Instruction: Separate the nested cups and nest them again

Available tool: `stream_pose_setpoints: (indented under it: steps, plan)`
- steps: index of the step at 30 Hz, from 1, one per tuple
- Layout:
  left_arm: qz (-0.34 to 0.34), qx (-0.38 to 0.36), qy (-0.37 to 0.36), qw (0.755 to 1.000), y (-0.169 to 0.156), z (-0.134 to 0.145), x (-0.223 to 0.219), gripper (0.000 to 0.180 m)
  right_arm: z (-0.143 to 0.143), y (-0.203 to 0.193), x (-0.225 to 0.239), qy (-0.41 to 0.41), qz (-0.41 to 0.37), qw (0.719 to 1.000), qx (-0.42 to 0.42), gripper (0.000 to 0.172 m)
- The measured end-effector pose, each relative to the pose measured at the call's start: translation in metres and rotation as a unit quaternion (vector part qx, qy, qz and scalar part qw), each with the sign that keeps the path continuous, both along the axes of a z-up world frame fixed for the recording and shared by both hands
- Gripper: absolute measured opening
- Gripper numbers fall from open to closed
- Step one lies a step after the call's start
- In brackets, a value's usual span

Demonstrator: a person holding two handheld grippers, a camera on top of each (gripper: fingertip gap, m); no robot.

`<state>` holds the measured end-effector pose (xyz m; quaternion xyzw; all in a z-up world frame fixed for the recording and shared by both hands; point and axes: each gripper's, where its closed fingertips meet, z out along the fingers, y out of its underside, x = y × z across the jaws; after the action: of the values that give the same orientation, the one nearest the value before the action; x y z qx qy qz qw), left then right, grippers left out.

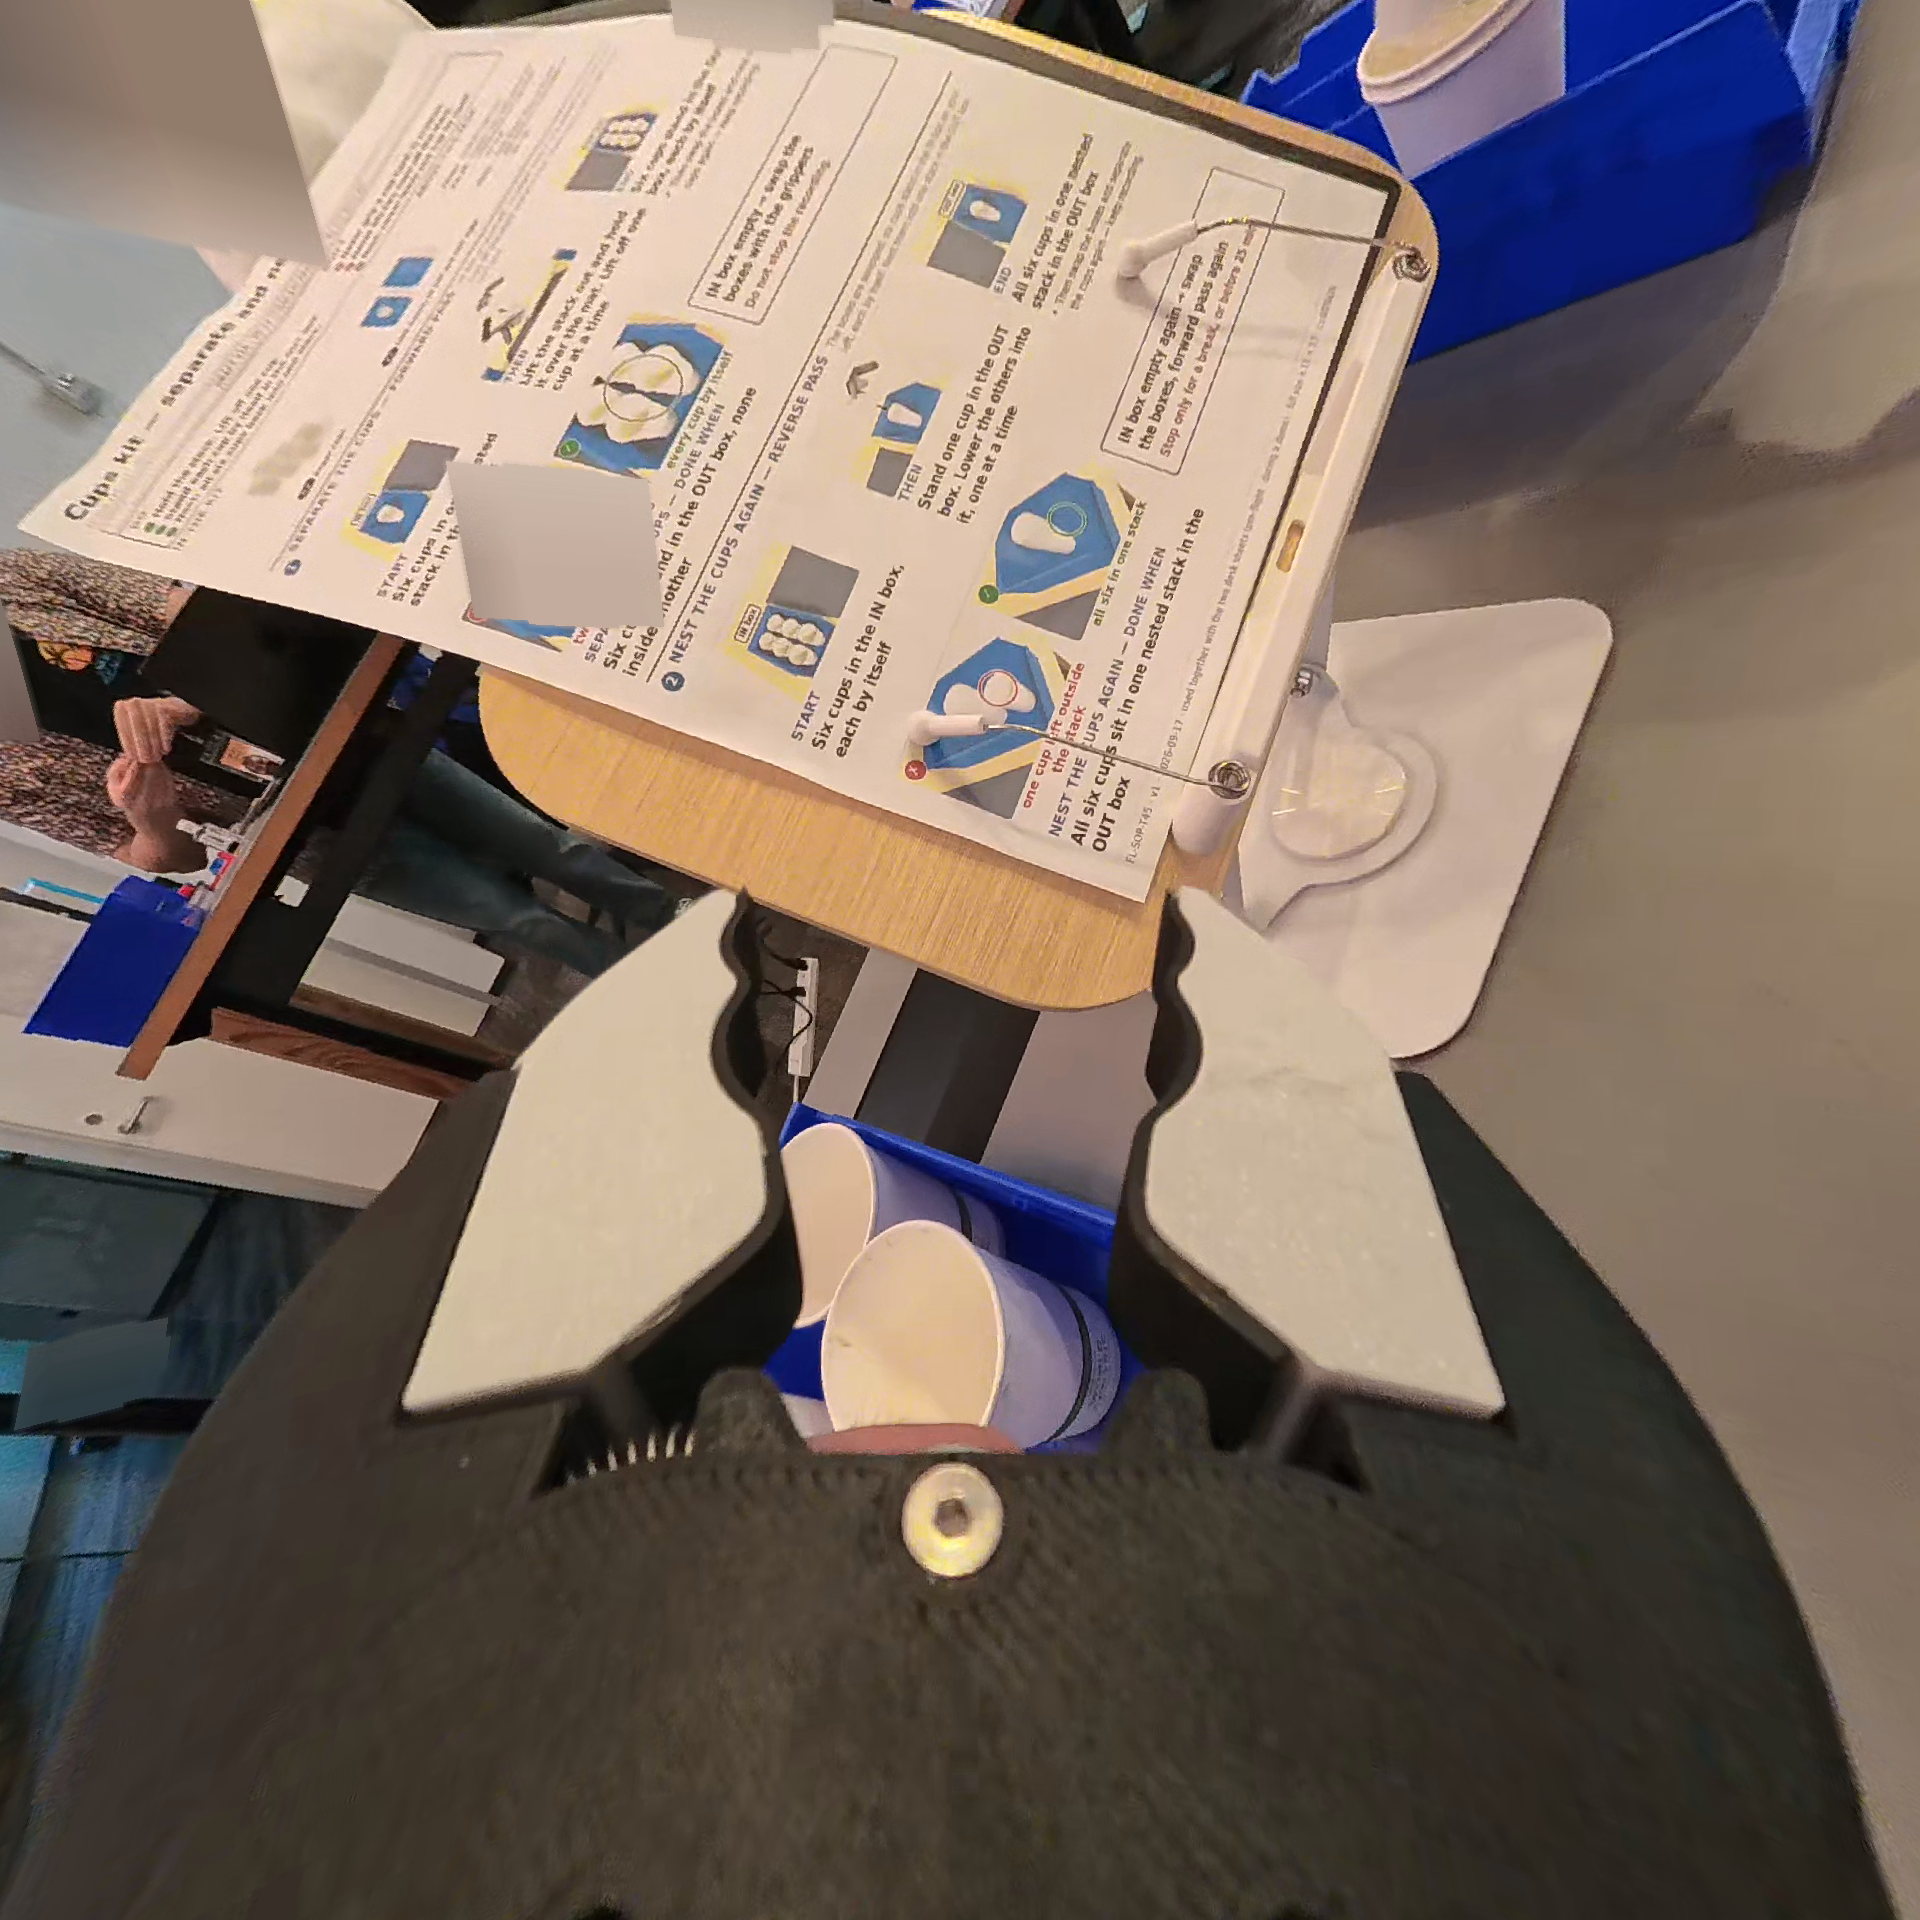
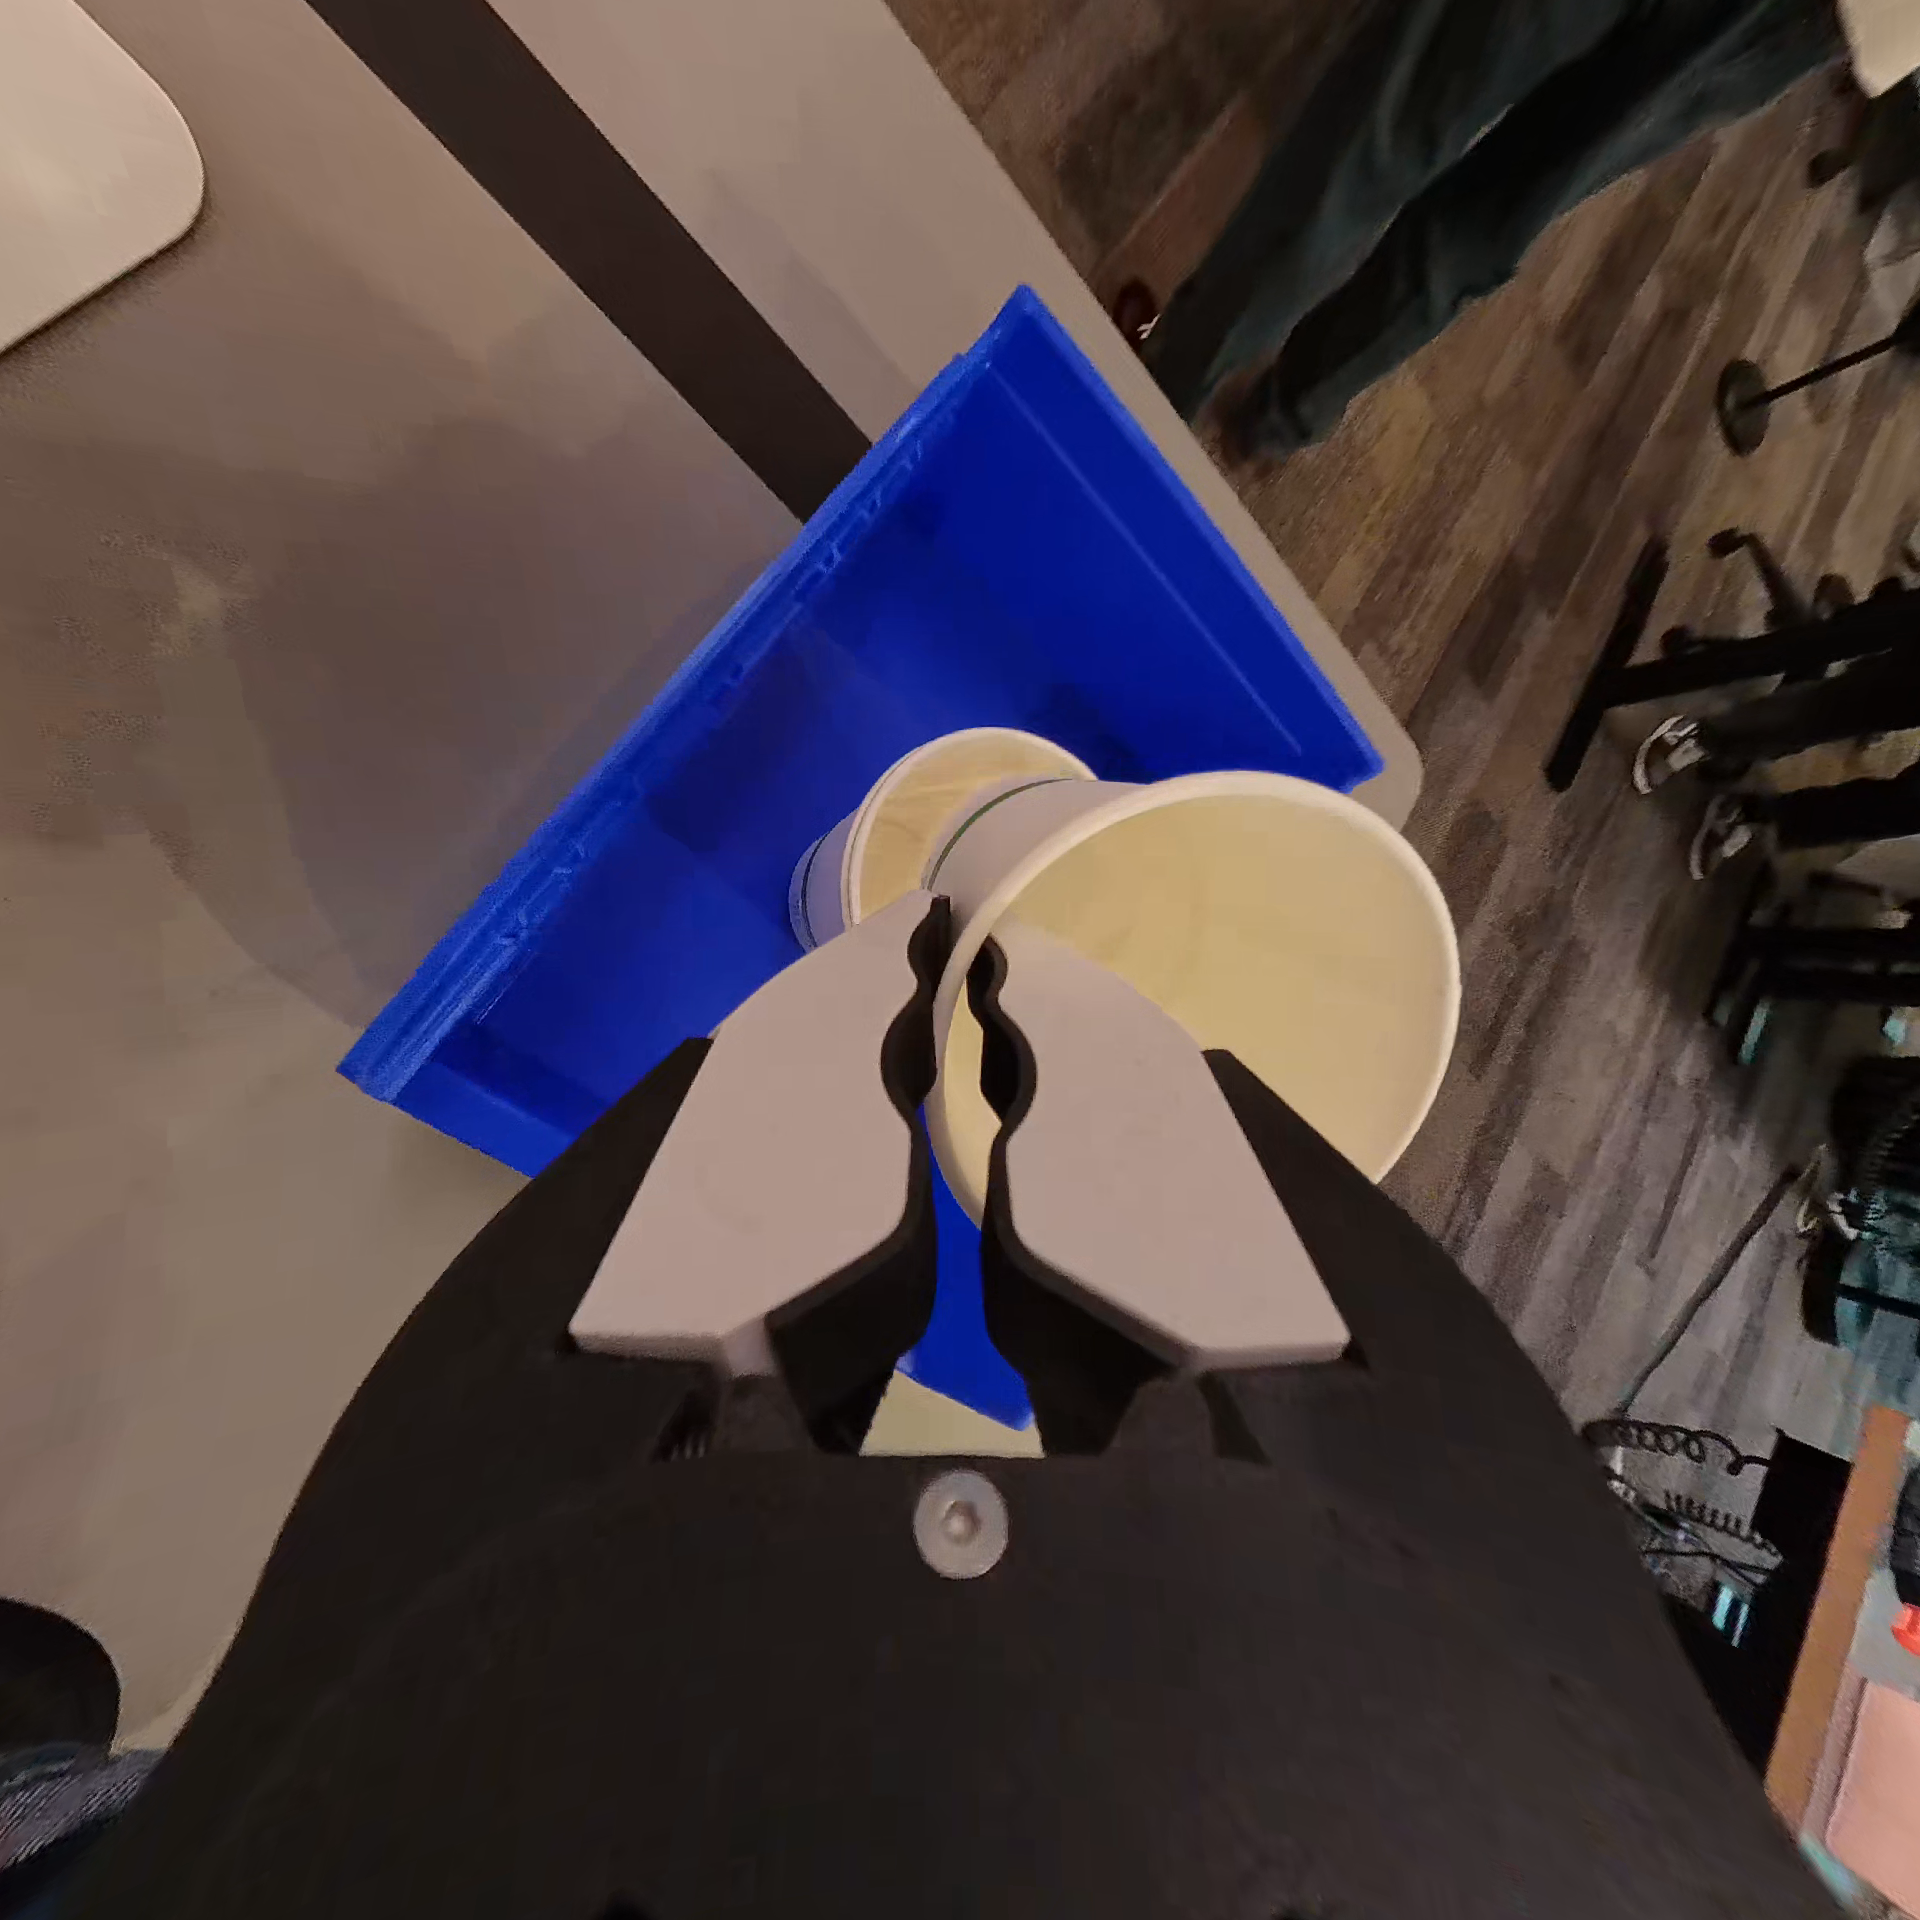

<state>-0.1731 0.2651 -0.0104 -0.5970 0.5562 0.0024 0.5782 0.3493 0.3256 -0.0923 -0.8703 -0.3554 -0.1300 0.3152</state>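
the right hand-held gripper (image 2: 961,935) is clamped on the rim of a white paper cup (image 2: 1226,966): one finger lies outside the wall, the other inside the mouth, and the thin wall is pinched between the pads. the cup is tilted, its open mouth facing the camera toward 3 o'clock of the fingertips, its narrow base pointing away toward 11 o'clock. just behind that base stands a second white cup (image 2: 914,821), inside a blue bin (image 2: 1039,540) that sits on the grey counter (image 2: 312,623) near its edge; whether the held cup's base touches the standing cup cannot be told. past the counter edge, toward 2 o'clock, lies a wood-patterned floor (image 2: 1558,935).

the left hand-held gripper (image 1: 956,914) is spread wide with nothing between its fingers. low in the gap between them, near the gripper body at 6 o'clock, two white cups (image 1: 914,1320) with dark bands stand in another blue bin (image 1: 1049,1216). ahead of the fingertips, from 11 to 1 o'clock, a printed instruction sheet (image 1: 831,416) rests on a wooden stand (image 1: 727,790) held by wire clips, with a white base plate (image 1: 1486,790) at 2 o'clock. at the top right corner a further cup (image 1: 1455,73) stands in a blue bin (image 1: 1621,208).
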Motion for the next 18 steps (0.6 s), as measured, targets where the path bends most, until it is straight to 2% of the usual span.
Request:
stream_pose_setpoints:
  steps: [6,14,16,18]
  plan:
    - [0.008,-0.004,0.013,1.000,0.003,-0.006,-0.002,0.072,-0.018,0.006,0.003,0.015,0.000,0.999,-0.029,0.003]
    - [0.008,-0.011,0.024,1.000,0.005,-0.012,-0.001,0.071,-0.029,0.010,-0.001,0.019,0.004,0.999,-0.044,0.004]
    - [0.009,-0.013,0.027,1.000,0.005,-0.013,-0.002,0.072,-0.030,0.011,-0.003,0.019,0.005,0.999,-0.044,0.007]
    - [0.011,-0.015,0.028,0.999,0.006,-0.014,-0.003,0.071,-0.030,0.013,-0.003,0.016,0.004,0.999,-0.039,0.018]
